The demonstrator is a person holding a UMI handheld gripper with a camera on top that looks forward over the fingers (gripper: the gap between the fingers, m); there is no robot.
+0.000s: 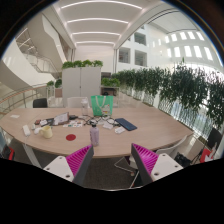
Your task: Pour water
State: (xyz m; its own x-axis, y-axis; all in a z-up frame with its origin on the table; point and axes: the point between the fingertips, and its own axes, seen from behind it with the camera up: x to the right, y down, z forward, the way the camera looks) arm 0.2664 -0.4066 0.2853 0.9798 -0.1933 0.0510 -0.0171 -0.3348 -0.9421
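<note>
Tongs [111, 160] gape before distant pink-banded bottle [95, 134].

Nothing here is showing any writing I can read from where I'm standing. The papers and small things lying on the table [150, 122] are carrying no print I can make out, the bottle [95, 134] standing near its front edge is showing a label too small to read, and the white cabinet [82, 82] behind is bearing no sign or number.
</note>
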